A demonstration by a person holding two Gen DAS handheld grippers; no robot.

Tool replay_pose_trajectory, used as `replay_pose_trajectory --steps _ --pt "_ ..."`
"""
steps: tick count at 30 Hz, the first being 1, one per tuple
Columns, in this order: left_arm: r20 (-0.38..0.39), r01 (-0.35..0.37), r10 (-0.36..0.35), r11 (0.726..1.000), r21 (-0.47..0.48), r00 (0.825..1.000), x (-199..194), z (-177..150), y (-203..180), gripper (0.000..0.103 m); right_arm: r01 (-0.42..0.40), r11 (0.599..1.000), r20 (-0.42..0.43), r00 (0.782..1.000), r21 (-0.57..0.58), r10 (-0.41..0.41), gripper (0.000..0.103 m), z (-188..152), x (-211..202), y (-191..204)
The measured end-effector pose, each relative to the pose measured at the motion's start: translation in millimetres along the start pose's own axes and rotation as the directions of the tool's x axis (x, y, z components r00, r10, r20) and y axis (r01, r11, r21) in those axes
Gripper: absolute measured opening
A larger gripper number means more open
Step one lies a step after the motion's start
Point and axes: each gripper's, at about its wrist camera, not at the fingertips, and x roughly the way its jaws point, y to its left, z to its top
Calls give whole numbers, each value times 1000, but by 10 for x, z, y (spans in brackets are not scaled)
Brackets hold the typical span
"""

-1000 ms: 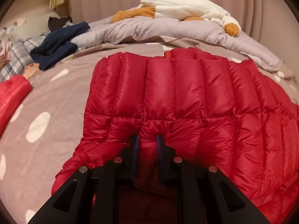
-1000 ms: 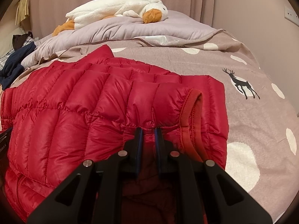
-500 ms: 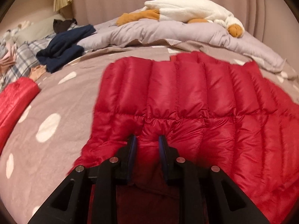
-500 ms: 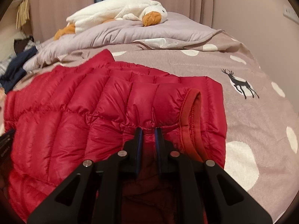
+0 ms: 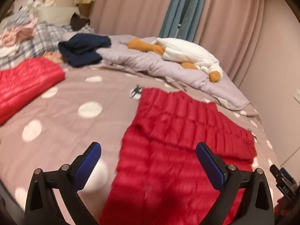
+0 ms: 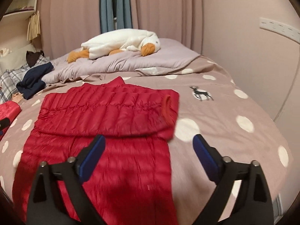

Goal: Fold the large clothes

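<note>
Both tools have just let go. Left tool point(image 5: 148, 154) and right tool point(image 6: 149, 147) have jaws that have just been opening, now spread wide, nothing between the pads. Both hang over the near half of the red down jacket point(image 6: 105, 131), clear of it.

The jacket lies flat mid-bed on the spotted bedspread point(image 6: 225, 131). The far part is doubled toward us, so a fold edge runs left-right across the middle. The ribbed cuff point(image 6: 168, 110) sits at the fold's right end.

Step in hand, my read: first fold placed, release done, regrasp next.
- Lift straight off so the pads don't snag the shell and drag the fold open.
- Probably take the near hem at both corners and carry it far, level, edges matched.
- Down fill springs back, so press it flat before leaving.

Materials: the shell is glossy and slick, quilted in narrow puffy channels. It's compressible, so a thin pinch will likely slip and a deeper bite is safer. The bedspread is matte and soft.

Clutter is well clear: second red garment point(image 5: 26, 82) at left, navy clothes point(image 5: 82, 48) and plush goose point(image 6: 121, 43) on the grey duvet point(image 6: 131, 61) at the far side.
</note>
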Motion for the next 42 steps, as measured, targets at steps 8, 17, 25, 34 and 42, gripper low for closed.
replay_pose_trajectory --steps 8,17,25,34,42 --pt "-40 -15 14 1000 -12 999 -297 -450 345 101 17 997 -15 1000 70 -16 99 -463 -457 -251" --pt "-145 59 -84 983 -172 986 -347 -973 619 101 -36 960 -102 993 279 67 98 -1161 -492 -576" --pt "-184 153 -202 956 -249 962 -168 -1277 480 100 -95 928 -130 980 360 151 94 -1490 -378 -493" --pt "-193 54 -99 973 -224 976 -124 -1277 396 34 -126 934 -67 985 333 157 33 -1608 -375 -231" --pt "-171 -25 11 996 -82 985 -156 -1228 168 19 -100 942 -75 989 319 130 14 -1409 -367 -247"
